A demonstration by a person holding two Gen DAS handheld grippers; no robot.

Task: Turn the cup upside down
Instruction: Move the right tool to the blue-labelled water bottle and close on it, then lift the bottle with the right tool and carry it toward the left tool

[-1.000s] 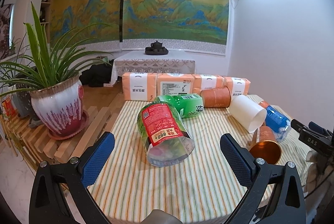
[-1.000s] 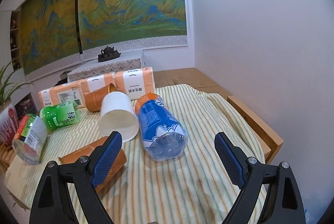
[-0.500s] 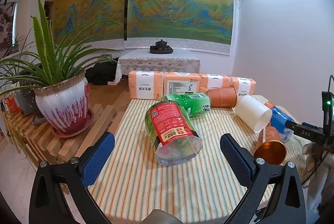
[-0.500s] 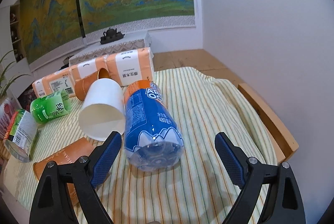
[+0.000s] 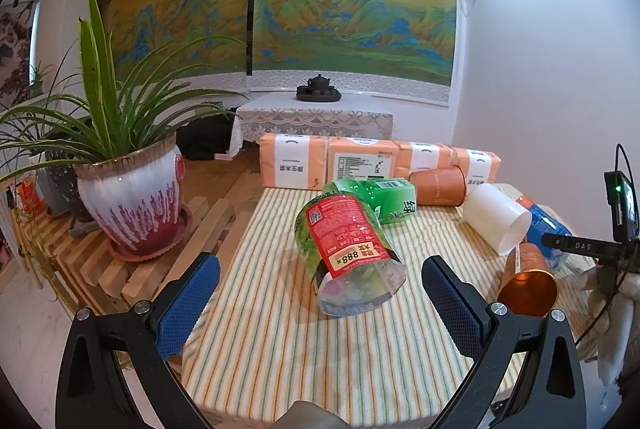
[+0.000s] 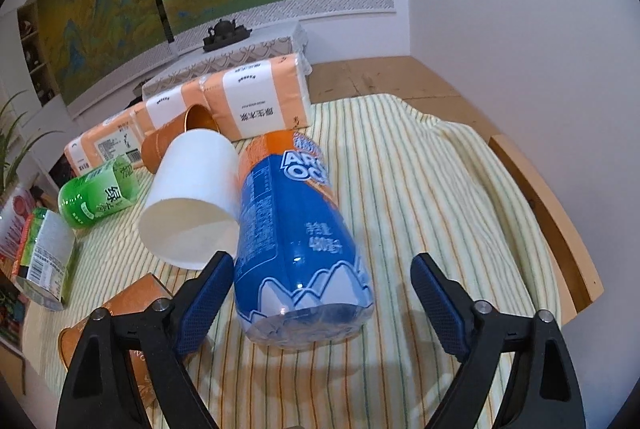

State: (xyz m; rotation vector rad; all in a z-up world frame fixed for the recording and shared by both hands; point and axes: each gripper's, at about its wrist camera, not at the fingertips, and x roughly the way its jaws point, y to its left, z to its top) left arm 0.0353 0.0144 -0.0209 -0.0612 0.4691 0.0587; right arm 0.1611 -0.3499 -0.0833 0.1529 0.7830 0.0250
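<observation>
Several cups lie on their sides on a striped tablecloth (image 5: 280, 341). In the right wrist view a blue-labelled clear cup (image 6: 298, 245) lies straight ahead, its near end between my open right gripper (image 6: 322, 299) fingers. A white paper cup (image 6: 192, 201) lies against its left side, an orange cup (image 6: 120, 313) lies under my left finger, and another orange cup (image 6: 172, 139) lies farther back. In the left wrist view a red-labelled clear cup (image 5: 348, 249) lies just beyond my open left gripper (image 5: 320, 293), with a green cup (image 5: 380, 197) behind it.
A row of orange tissue packs (image 5: 364, 161) lines the table's far edge. A potted plant (image 5: 132, 189) stands on a slatted wooden bench to the left. The right gripper's body and cable (image 5: 616, 229) show at the right. A wooden table rim (image 6: 548, 213) shows on the right.
The right gripper has moved forward and down over the blue-labelled cup, whose end now sits between its fingers. The left gripper drifted slightly; its cups stay put.
</observation>
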